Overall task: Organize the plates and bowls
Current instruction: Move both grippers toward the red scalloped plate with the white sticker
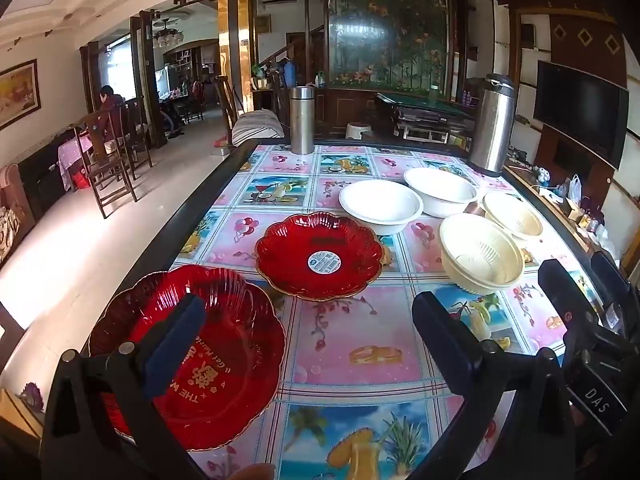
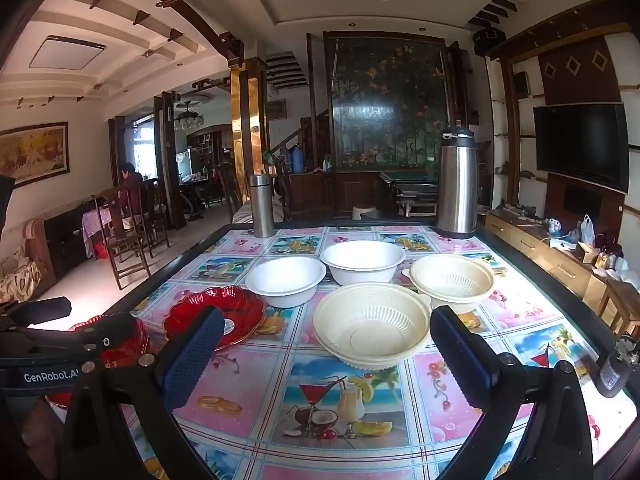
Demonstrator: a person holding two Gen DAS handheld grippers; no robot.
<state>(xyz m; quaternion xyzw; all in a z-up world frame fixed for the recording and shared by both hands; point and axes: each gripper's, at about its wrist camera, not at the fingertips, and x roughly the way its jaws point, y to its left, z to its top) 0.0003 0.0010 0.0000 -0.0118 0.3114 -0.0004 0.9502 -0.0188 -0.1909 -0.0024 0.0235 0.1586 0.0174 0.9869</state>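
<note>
Two red scalloped plates lie on the patterned table: a near one (image 1: 192,356) under my left finger, and a far one (image 1: 319,255) mid-table, also in the right wrist view (image 2: 236,312). Two white bowls (image 1: 380,205) (image 1: 440,190) and two cream strainer bowls (image 1: 480,256) (image 1: 513,214) stand to the right; the right wrist view shows them too (image 2: 285,280) (image 2: 363,260) (image 2: 372,324) (image 2: 452,282). My left gripper (image 1: 308,320) is open, above the table, its left finger over the near red plate. My right gripper (image 2: 326,340) is open and empty, in front of the near cream bowl.
A steel flask (image 1: 301,120) and a tall steel thermos (image 1: 492,124) stand at the table's far edge. The table's dark rim (image 1: 160,252) runs along the left. Chairs and a seated person (image 1: 110,108) are far left; a low cabinet (image 2: 540,252) runs along the right.
</note>
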